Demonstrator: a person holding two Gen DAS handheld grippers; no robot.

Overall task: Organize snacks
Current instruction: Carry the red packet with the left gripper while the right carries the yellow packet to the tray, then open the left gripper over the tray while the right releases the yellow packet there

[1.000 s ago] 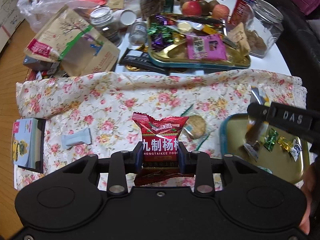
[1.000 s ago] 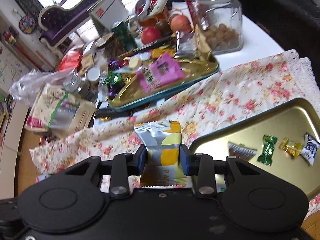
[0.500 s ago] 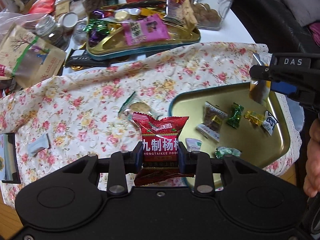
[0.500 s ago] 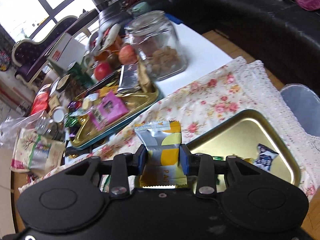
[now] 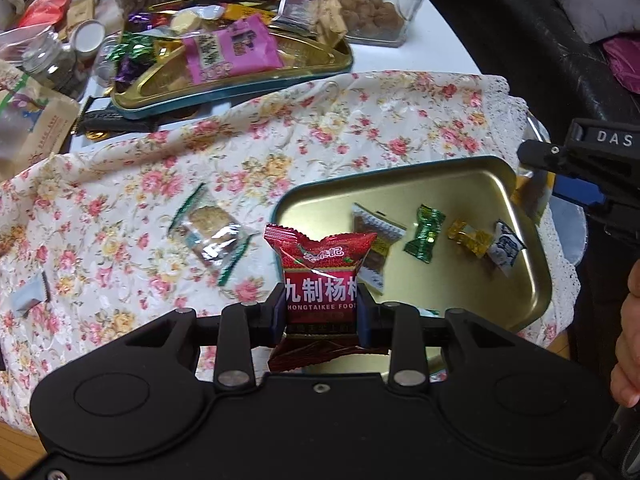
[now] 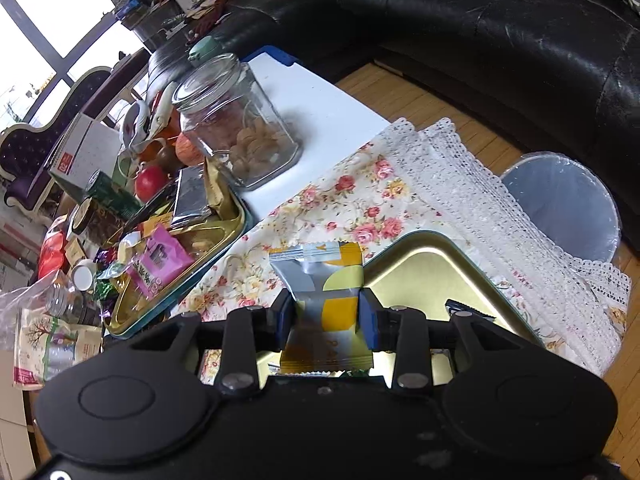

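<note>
The left gripper (image 5: 322, 312) is clamped on 1 red foil snack packet with white Chinese lettering (image 5: 322, 272), held at the near-left rim of the gold rectangular tin tray with a teal outer wall (image 5: 472, 172). The right gripper (image 6: 327, 316) is clamped on 1 silver-and-yellow snack sachet (image 6: 320, 280), poised over the same tray (image 6: 420, 264); from the left wrist view it (image 5: 576, 160) reaches in over the far-right corner.

By my reading the sorting is well underway but not finished. In the tray I count 4 sweets plainly: 1 clear-wrapped brown bar (image 5: 374, 240), 1 green foil candy (image 5: 426, 234), 1 gold foil candy (image 5: 468, 238) and 1 blue-and-white candy (image 5: 505, 249). More may lie under the left gripper; I cannot tell.

Left to do: release the 2 held packets into the tray, then gather the loose ones on the floral tablecloth (image 5: 340, 128). There I count 2: 1 clear-wrapped biscuit with green ends (image 5: 210, 228) just left of the tray, and 1 small grey sachet (image 5: 30, 294) near the left edge.

Farther off stands 1 second gold tray heaped with mixed snacks (image 5: 224, 80), too crowded to count, and 1 glass jar of round brown biscuits (image 6: 240, 136).
</note>
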